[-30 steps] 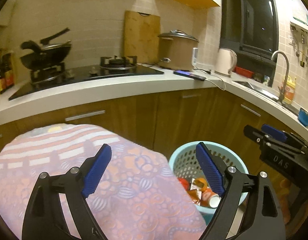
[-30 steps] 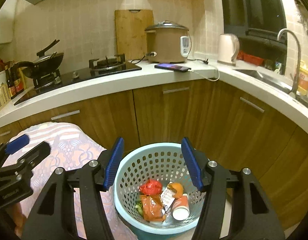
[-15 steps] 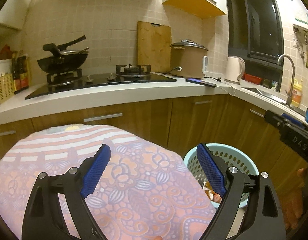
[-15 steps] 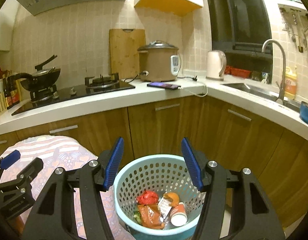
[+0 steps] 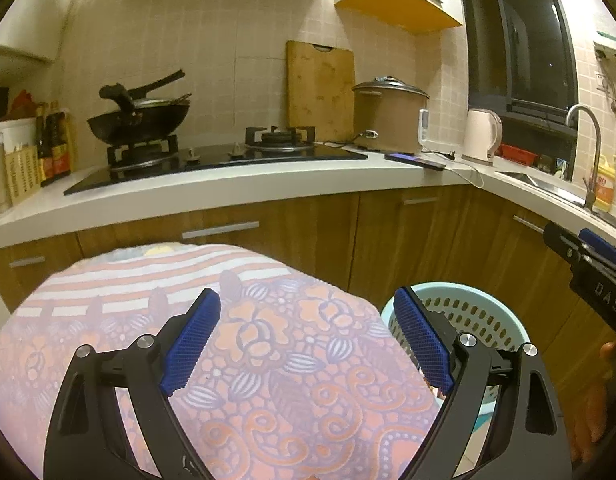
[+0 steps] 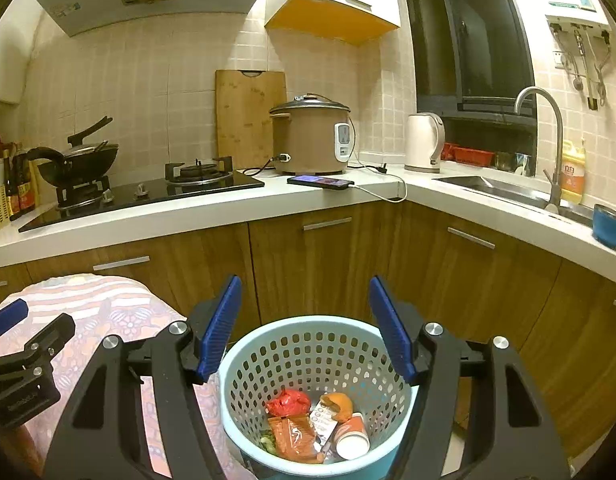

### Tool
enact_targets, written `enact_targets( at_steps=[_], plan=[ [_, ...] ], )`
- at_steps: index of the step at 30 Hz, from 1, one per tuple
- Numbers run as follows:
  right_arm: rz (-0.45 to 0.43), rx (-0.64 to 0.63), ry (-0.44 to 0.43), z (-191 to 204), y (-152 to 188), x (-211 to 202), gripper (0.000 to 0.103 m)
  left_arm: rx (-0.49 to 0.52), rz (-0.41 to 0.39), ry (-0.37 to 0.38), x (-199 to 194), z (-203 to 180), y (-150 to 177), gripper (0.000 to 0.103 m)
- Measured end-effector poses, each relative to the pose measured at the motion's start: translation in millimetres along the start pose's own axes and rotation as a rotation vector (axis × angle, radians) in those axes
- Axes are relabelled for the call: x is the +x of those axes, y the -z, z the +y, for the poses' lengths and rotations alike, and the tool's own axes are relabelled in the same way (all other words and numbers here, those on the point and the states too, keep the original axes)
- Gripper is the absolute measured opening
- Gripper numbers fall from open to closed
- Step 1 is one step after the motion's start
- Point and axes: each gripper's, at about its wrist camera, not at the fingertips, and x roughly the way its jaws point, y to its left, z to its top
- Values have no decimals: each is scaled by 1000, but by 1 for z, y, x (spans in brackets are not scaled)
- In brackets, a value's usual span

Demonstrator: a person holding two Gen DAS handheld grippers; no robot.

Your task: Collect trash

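A light blue perforated basket [image 6: 308, 344] stands on the floor by the cabinets; it also shows in the left wrist view [image 5: 468, 312]. Inside lie a red crumpled wrapper [image 6: 288, 402], an orange packet [image 6: 294, 436], an orange peel [image 6: 338, 404] and a paper cup [image 6: 351, 438]. My right gripper [image 6: 304, 328] is open and empty above the basket. My left gripper [image 5: 308, 340] is open and empty over a table with a floral pink cloth [image 5: 268, 360], left of the basket.
A white counter [image 6: 268, 196] runs along wooden cabinets [image 6: 320, 264], with a hob, wok [image 6: 80, 160], rice cooker [image 6: 312, 136], phone [image 6: 320, 181], kettle [image 6: 424, 142], sink and tap [image 6: 544, 140]. A blue bowl [image 6: 610, 224] sits at the right counter edge.
Both grippers have risen and tilted upward, so more wall and counter show and the basket sits lower in view. Both stay open and empty.
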Motion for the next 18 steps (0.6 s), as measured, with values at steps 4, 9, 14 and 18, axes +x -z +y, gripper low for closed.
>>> enact_targets(
  at_steps=[4,9,14,18],
  plan=[
    [20,-4,5,-1,3,4,62,-53,18,17,3,9,-1,86],
    [43,7,4,-4,7,8,62,-43,16,-7,5,9,1,86],
    [59,14,-1,-5,10,9,62,-24,10,-22,5,5,2,86],
    [72,31,-14,-8,12,11,64,-30,16,-21,5,7,2,86]
  ],
)
